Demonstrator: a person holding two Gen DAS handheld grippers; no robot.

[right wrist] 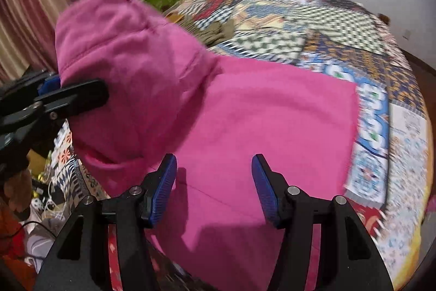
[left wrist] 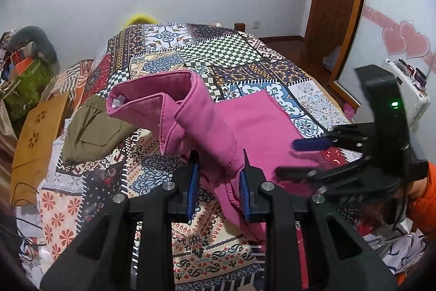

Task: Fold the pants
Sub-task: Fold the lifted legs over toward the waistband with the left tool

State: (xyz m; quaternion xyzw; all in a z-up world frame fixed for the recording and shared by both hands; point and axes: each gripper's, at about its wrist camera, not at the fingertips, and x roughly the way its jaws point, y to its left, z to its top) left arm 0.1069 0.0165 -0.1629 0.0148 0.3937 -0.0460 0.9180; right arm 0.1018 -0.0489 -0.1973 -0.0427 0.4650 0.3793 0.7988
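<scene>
light: even, indoor | right view: motion-blurred | edges: fisheye-bent, dark corners

Big pink pants point(right wrist: 245, 113) across the middle of the frame, on a bed with a patchwork cover point(right wrist: 354, 40). Right tool point(right wrist: 214, 188) at the bottom, blue pads point(right wrist: 264, 190) wide apart, nothing squeezed between them, just pink cloth below. Left tool point(right wrist: 73, 97) at the left edge, pinching a raised lump of the pants. Striped curtain point(right wrist: 41, 4) in the upper left.
</scene>
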